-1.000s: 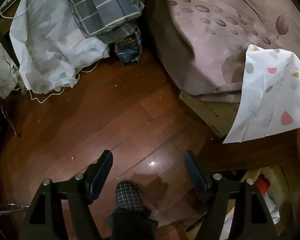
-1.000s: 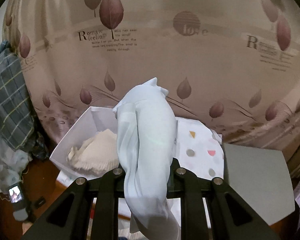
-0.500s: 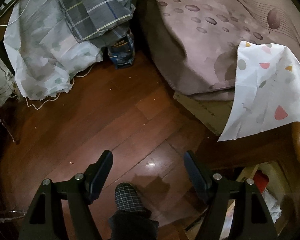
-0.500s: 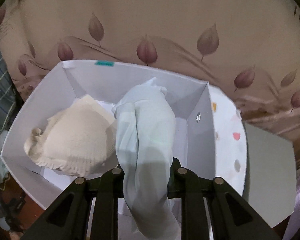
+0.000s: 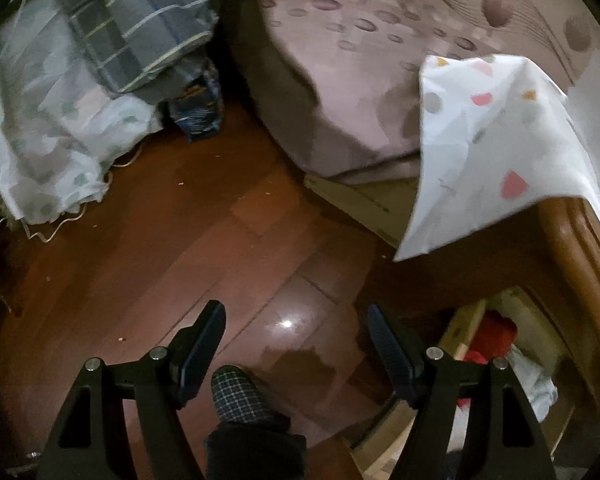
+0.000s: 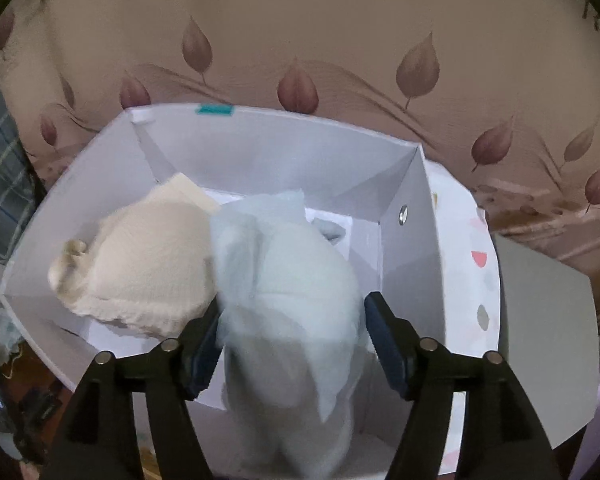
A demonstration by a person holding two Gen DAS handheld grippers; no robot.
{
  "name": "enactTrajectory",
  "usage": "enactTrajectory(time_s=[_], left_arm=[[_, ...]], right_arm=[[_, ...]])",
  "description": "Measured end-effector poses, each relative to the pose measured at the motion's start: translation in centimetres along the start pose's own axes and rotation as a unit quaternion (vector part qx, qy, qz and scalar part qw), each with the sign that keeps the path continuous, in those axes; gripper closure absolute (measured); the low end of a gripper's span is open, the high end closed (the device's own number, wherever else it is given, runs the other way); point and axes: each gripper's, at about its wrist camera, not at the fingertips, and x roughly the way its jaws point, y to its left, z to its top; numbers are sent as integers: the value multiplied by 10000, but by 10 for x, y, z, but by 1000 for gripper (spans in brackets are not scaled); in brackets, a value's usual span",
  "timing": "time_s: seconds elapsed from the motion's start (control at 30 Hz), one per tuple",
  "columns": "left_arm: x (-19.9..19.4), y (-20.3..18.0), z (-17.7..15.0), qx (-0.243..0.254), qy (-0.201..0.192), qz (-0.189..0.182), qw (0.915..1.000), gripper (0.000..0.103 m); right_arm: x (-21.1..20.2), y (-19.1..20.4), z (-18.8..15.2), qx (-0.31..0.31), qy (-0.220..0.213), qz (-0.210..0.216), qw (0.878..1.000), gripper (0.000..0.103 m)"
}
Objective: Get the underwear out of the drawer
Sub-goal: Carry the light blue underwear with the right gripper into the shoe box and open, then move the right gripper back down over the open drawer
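Observation:
In the right wrist view, pale blue underwear (image 6: pixel 292 280) slumps into a white box (image 6: pixel 260 152) beside a cream piece (image 6: pixel 140 264). My right gripper (image 6: pixel 294 306) is just over the box's near edge, its jaws opening. The blue cloth lies between them, brushing the left pad, while the right pad stands off it. In the left wrist view, my left gripper (image 5: pixel 295 310) hangs open over the wooden floor (image 5: pixel 180 248) with nothing held. An open wooden drawer (image 5: pixel 556 320) at the lower right holds red and white cloth (image 5: pixel 496 332).
The box stands on a bed with a brown leaf-print cover (image 6: pixel 300 40); its dotted outer side (image 5: pixel 492 152) overhangs the bed's edge. Checked and pale fabrics (image 5: pixel 100 60) are piled at the left. A person's checked slipper (image 5: pixel 236 392) is below the left gripper.
My right gripper came down into the white box and its jaws parted; the blue underwear, gripped before, now sags loose. The left gripper drifted slightly, still open.

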Motion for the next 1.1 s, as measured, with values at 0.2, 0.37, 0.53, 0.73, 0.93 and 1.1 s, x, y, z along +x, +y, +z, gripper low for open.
enactTrajectory(time_s=[0.2,0.37,0.53,0.73,0.93,1.1], left_arm=[[-12,-25,-4,495,-194,-404,9978,27],[-19,-47,-9,932,-268,-680,9930,27],[-21,-63,-15,1216,-245,-919,9880,27],[-28,-83,-23,1714,-373,-1053,9788,27],[-34,-107,-40,2349,-377,-1207,9638,27],[-34,-122,-54,2720,-224,-1370,9522,27]], right_arm=[[-46,-1,-10,-92,-383,193,9990,38],[-78,-3,-35,-298,-602,321,9972,33],[-79,-4,-45,-412,-541,313,9972,30],[-83,-15,-57,-326,-505,395,9974,30],[-79,-19,-102,-446,-139,510,9976,30],[-60,-25,-145,-663,406,472,9959,30]])
